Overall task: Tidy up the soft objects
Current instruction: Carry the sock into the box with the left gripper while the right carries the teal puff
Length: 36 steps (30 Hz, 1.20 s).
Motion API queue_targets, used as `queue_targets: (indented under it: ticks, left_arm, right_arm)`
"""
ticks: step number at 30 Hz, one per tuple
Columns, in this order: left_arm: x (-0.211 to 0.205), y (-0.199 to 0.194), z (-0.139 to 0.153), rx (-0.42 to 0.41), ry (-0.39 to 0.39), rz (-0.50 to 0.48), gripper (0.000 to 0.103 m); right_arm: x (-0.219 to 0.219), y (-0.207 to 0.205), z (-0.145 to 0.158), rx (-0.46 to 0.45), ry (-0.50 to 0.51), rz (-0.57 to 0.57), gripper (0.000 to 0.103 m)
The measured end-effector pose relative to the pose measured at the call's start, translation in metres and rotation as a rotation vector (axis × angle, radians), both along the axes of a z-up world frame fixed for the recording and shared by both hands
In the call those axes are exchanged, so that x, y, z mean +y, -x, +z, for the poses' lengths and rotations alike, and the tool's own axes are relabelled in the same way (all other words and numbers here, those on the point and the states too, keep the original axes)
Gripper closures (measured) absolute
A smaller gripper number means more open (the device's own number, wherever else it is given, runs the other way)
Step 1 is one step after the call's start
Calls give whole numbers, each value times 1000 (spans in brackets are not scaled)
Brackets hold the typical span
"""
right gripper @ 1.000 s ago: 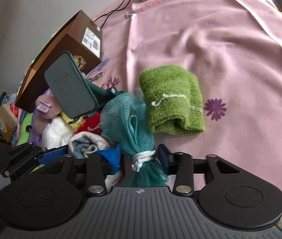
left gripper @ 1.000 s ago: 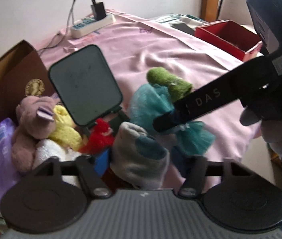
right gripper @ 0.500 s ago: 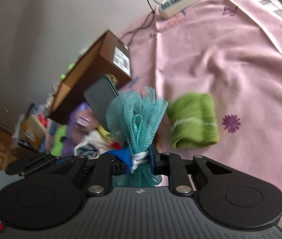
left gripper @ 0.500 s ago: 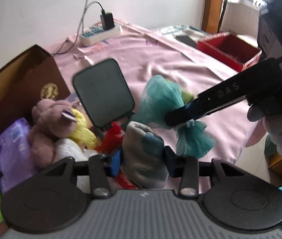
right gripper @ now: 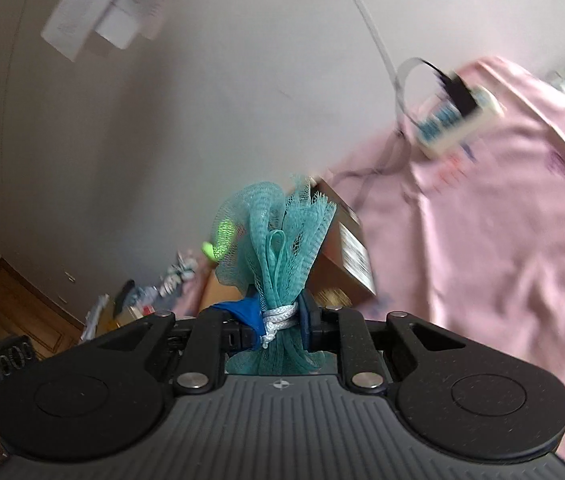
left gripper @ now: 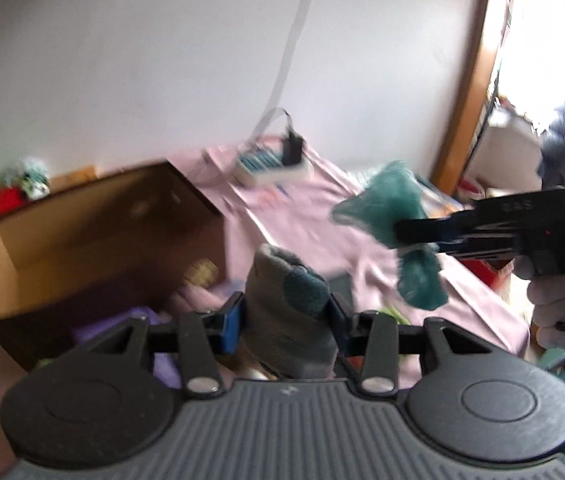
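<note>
Gripping a grey sock [left gripper: 288, 316], the left gripper [left gripper: 287, 320] has its jaws pressed on both sides, above the open brown box [left gripper: 94, 236]. To its right, the right gripper [right gripper: 280, 326] holds its jaws clamped on a teal mesh pouf [right gripper: 278, 240] at the white cord, over the pink cloth [right gripper: 502, 220].

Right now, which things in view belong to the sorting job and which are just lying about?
Job:
teal mesh pouf, held in right gripper
grey sock, held in left gripper
brown box

Lying about:
power strip
pink cloth
red tray
</note>
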<state>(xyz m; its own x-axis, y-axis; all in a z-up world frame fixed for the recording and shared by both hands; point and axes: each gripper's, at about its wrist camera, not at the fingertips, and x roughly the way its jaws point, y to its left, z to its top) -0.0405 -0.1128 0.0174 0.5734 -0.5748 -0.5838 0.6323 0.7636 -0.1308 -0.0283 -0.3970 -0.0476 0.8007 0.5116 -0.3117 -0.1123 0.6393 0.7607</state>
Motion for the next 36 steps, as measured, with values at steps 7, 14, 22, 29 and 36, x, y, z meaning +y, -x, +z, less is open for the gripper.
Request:
queue_targets:
  ticks: [7, 14, 22, 29, 36]
  left_arm:
    - [63, -79, 44, -86, 36, 101, 59]
    - [99, -166, 40, -73, -19, 182, 59]
    - [96, -239, -10, 47, -67, 254, 59]
    - [92, -290, -59, 155, -139, 344, 59]
    - [94, -311, -86, 203, -218, 409, 50]
  right_arm:
    - [48, -84, 50, -35, 108, 9, 103]
    - [104, -169, 44, -6, 274, 50, 103]
    - [148, -239, -3, 170, 450, 44, 103]
    - [169, -276, -35, 264, 585, 15, 98]
    - [183, -296, -46, 293, 662, 56, 95]
